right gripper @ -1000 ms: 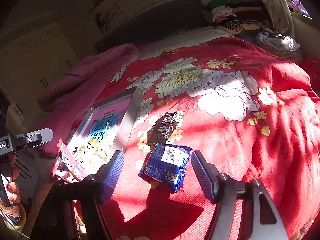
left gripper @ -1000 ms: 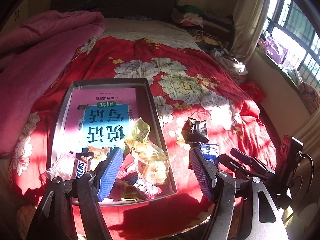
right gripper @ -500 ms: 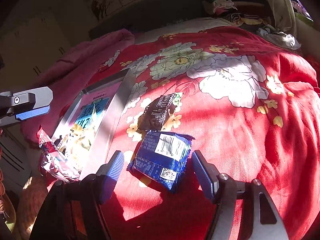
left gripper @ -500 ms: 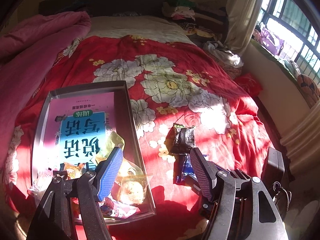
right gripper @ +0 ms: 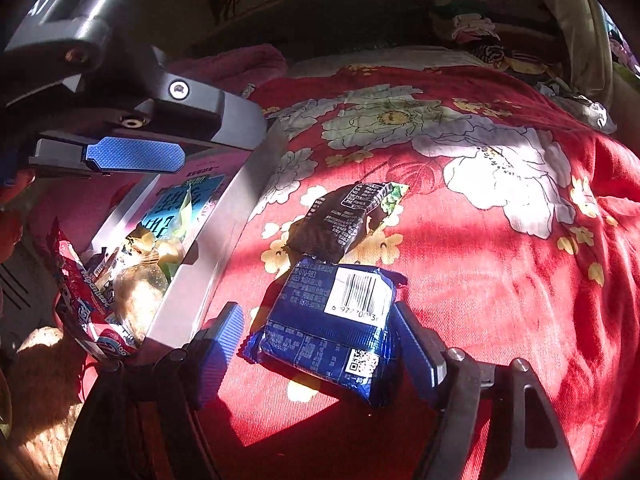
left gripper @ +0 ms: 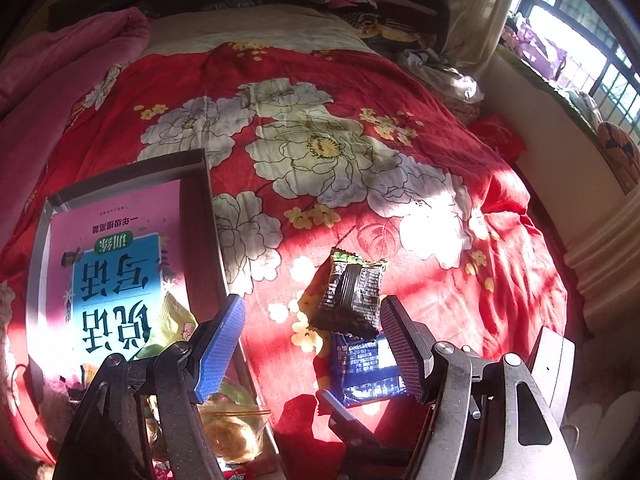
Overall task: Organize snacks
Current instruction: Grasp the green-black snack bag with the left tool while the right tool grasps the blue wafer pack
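Two snack packets lie on the red flowered bedspread. One is a dark brown packet (left gripper: 352, 296) (right gripper: 340, 220); the other, just in front of it, is a blue packet (left gripper: 368, 368) (right gripper: 332, 320) with a barcode. My right gripper (right gripper: 318, 354) is low over the blue packet, which lies between its jaws. The jaws are opening, and the left pad stands clear of the wrapper. My left gripper (left gripper: 310, 344) is open and holds nothing. It hovers between the grey tray (left gripper: 208, 216) (right gripper: 240, 208) and the brown packet. Its blue pad (right gripper: 132, 156) shows high at the left in the right wrist view.
The tray holds a pink and blue book (left gripper: 120, 264) and several wrapped snacks (right gripper: 132, 276) piled at its near end. A pink quilt (left gripper: 60, 80) lies on the left. Folded clothes (left gripper: 360, 0) sit at the bed's head. A window and its ledge (left gripper: 580, 92) are on the right.
My left gripper has swung from over the tray to the right, toward the two packets. My right gripper has sunk closer around the blue packet and its jaws have widened a little.
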Motion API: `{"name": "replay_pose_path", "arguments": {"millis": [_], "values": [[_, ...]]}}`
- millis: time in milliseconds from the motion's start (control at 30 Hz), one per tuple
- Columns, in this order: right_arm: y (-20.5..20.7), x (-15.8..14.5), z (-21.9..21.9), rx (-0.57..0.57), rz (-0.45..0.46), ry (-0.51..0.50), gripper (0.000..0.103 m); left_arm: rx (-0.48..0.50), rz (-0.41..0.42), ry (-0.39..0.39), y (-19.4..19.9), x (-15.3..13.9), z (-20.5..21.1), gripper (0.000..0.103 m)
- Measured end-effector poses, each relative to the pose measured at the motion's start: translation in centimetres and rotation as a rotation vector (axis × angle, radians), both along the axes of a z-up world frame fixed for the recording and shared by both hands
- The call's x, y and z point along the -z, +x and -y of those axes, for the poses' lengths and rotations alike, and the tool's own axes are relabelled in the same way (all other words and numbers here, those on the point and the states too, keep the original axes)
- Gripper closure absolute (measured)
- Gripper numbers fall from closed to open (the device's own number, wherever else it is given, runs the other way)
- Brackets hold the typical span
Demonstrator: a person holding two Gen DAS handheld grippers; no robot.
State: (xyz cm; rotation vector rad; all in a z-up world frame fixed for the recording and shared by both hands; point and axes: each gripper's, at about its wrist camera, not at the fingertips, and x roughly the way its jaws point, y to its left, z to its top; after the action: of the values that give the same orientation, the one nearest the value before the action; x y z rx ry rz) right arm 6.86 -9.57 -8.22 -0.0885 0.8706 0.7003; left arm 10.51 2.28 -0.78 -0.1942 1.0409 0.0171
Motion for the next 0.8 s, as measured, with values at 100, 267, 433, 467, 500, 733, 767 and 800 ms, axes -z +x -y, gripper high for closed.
{"name": "replay_pose_path", "arguments": {"millis": [100,267,433,467,500,733,767,800], "values": [[0.0,0.5,-0.3,-0.023,0.029,-0.056,0.033,0.006,-0.016,-0.006,0.8,0.7,0.2,0.031],[-0.2,0.1,0.4,-0.054,0.055,-0.098,0.041,0.019,-0.051,-0.032,2.2,2.0,0.6,0.031],[0.9,-0.3,3.6,0.005,0.028,-0.076,0.043,0.020,-0.088,-0.074,3.4,3.4,1.1,0.031],[1.1,-0.5,4.2,0.024,0.026,-0.076,0.044,0.025,-0.095,-0.083,3.6,3.6,1.4,0.031],[1.3,-0.5,4.9,0.048,0.024,-0.071,0.044,0.029,-0.102,-0.087,3.8,3.9,1.7,0.031],[2.6,-0.3,6.6,0.123,0.003,-0.060,0.043,0.000,-0.160,-0.116,5.7,5.7,3.3,0.031],[2.6,-0.2,6.4,0.119,0.011,-0.071,0.042,-0.002,-0.163,-0.115,5.9,5.9,3.6,0.031],[2.6,-0.1,6.1,0.114,0.013,-0.087,0.042,-0.005,-0.163,-0.105,6.1,6.0,3.8,0.031]]}}
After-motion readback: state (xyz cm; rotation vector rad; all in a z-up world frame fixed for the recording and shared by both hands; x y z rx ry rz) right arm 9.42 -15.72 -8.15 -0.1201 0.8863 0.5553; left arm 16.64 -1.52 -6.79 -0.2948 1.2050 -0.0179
